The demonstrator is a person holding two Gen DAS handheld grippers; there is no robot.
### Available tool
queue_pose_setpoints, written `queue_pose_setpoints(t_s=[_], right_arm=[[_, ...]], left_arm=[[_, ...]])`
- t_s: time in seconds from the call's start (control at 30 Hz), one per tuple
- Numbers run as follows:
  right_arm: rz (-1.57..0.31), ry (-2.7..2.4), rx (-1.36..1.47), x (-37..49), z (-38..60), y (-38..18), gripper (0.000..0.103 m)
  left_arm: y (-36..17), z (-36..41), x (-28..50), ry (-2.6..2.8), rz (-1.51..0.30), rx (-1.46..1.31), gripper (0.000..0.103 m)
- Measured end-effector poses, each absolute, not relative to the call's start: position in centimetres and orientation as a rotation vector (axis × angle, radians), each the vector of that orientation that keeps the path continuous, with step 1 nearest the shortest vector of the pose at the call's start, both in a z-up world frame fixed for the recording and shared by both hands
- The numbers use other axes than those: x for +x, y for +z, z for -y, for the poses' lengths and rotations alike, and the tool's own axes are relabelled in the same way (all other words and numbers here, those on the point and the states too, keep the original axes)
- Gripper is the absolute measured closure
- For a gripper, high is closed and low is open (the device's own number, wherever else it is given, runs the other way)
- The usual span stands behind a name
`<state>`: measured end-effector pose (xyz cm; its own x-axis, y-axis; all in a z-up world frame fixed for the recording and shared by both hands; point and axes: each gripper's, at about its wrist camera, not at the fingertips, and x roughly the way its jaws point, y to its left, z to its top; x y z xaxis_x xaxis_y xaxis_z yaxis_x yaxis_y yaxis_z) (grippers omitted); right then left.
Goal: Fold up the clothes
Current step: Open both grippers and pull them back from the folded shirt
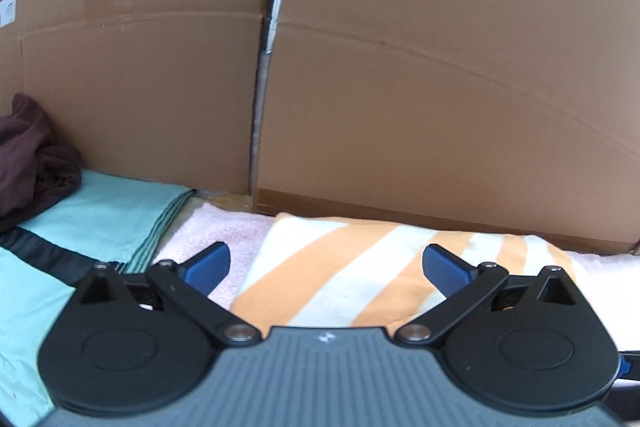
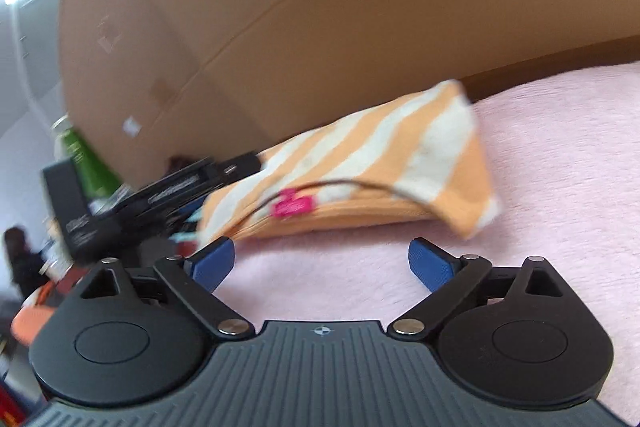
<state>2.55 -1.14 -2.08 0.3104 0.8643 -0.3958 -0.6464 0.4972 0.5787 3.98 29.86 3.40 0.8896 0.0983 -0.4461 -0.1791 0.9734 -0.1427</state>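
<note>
Currently: striped garment (image 2: pixel 360 163), folded flat on pink towel (image 2: pixel 540 187); both grippers' (image 1: pixel 326 263) (image 2: pixel 322 259) jaws spread, empty. Risk: loose overhanging corner snagging a finger, dragging layers apart.

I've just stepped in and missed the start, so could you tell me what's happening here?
A person is folding laundry with a hand-held claw in each hand. The orange-and-white striped garment lies folded on a pink towel, in front of cardboard boxes. The left claw and the right claw are both open and hold nothing. A dark garment sits crumpled on the left.
</note>
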Motion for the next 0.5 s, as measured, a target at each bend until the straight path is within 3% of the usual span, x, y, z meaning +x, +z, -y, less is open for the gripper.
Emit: queue_pose_setpoints(t_s=[0.17,0.4,0.5], right_arm=[[-0.54,0.928,0.198,0.4,0.3,-0.7,0.0],[-0.384,0.542,-0.222,-7.0,0.1,0.9,0.0],[-0.376,0.55,-0.233,-8.7,0.9,1.0,0.0]], left_arm=[[4.0,-28.4,3.4,0.182,-0.489,-0.171,0.001],[3.2,-24.1,0.3,0.251,-0.494,-0.158,0.001],[3.6,-23.0,-2.3,0.241,-0.497,-0.16,0.001]])
